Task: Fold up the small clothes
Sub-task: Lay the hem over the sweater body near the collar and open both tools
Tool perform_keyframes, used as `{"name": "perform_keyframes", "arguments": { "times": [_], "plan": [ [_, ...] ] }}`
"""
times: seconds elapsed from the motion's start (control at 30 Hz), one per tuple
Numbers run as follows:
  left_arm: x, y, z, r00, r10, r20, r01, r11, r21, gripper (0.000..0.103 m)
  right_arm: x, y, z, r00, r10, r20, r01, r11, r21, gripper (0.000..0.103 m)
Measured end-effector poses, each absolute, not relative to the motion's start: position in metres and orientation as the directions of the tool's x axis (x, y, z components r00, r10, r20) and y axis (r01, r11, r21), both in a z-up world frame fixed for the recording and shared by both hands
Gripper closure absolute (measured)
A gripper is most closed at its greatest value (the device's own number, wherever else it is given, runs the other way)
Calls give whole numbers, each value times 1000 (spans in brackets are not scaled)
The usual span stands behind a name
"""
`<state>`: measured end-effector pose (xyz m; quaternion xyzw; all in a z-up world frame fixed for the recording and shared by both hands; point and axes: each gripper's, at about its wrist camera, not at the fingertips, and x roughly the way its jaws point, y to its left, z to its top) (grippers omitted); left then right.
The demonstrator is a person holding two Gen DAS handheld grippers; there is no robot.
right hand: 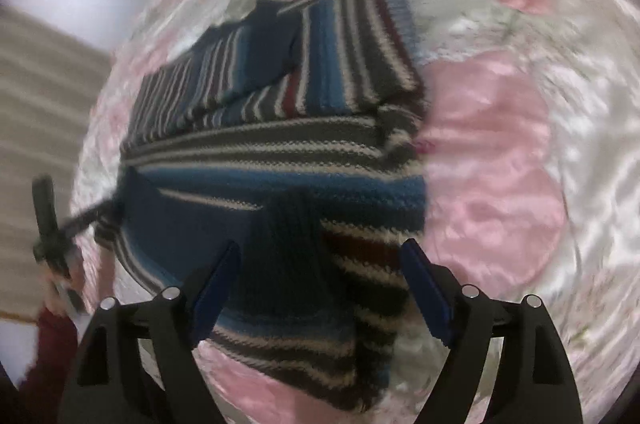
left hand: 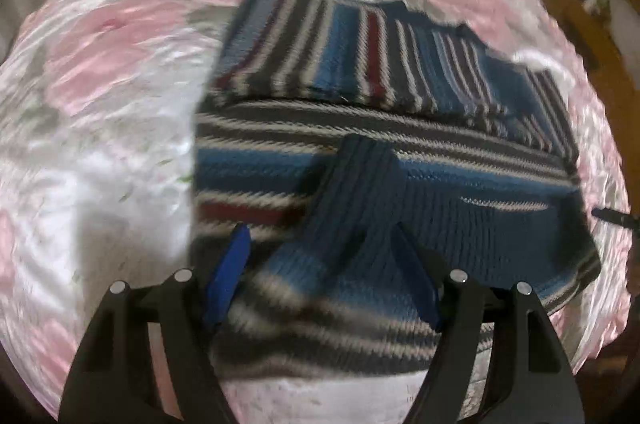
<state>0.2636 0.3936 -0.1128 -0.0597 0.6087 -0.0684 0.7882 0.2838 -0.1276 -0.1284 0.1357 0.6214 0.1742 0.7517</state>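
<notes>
Your left tool (left hand: 324,276) hangs right over the near edge of the sweater (left hand: 400,159), its blue fingers (left hand: 228,276) spread wide apart with knit between them but not pinched. Your right tool (right hand: 320,284) is the same: pads well apart, straddling a dark ribbed cuff (right hand: 288,248) without closing on it.

You are looking at a small striped knit sweater, bands of blue, grey, cream and a few dark red lines. It lies on a bed cover (left hand: 100,71), a shiny fabric printed with pink flowers on white. Both views are motion-blurred, so fine detail of the knit is soft.

It is already partly folded. The body runs crosswise in front of you, its stripes and long axis going left to right in both views. A sleeve (left hand: 352,191) is laid over the body, pointing away from you, with its ribbed end at the far tip in the left view. At the far side another folded part (left hand: 360,55) lies on top with its stripes running away from you, at right angles to the body's stripes.

In the right view you can also see your left tool (right hand: 52,224) at the sweater's left edge, with a red sleeve (right hand: 52,336) below it.
</notes>
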Motion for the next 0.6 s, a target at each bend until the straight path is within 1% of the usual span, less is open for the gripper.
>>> {"name": "perform_keyframes", "arguments": {
  "times": [0.07,0.23,0.3,0.37,0.4,0.43,0.47,0.5,0.53,0.57,0.6],
  "plan": [
    [271,388,-116,237,-169,-957,74,985,-156,30,291,-119,-133,149,437,-887,-117,899,423,19],
    [286,367,-119,214,-205,-955,172,970,-170,30,299,-97,-149,101,455,-885,-159,885,437,19],
    [288,358,-124,207,-179,-962,201,970,-137,30,297,-92,-155,82,450,-889,-183,884,430,20],
    [290,353,-130,190,-146,-971,218,970,-103,32,292,-87,-157,78,401,-913,-219,900,376,29],
    [291,353,-133,181,-138,-974,215,972,-98,35,291,-83,-157,86,377,-922,-239,906,349,35],
    [291,354,-136,172,-140,-975,209,972,-103,37,289,-81,-156,90,374,-923,-253,905,342,54],
    [292,355,-137,171,-142,-975,207,973,-106,42,287,-79,-155,77,384,-920,-262,898,353,72],
    [293,356,-137,174,-132,-976,202,975,-96,54,286,-77,-154,73,379,-922,-264,899,349,79],
    [294,357,-136,175,-130,-976,196,976,-94,60,286,-76,-152,74,377,-923,-271,899,345,91],
    [294,360,-134,175,-149,-973,182,976,-116,74,285,-75,-148,79,384,-920,-283,894,349,92],
    [295,363,-131,178,-174,-969,161,976,-146,85,284,-76,-143,90,390,-917,-288,891,351,92]
  ]
}}
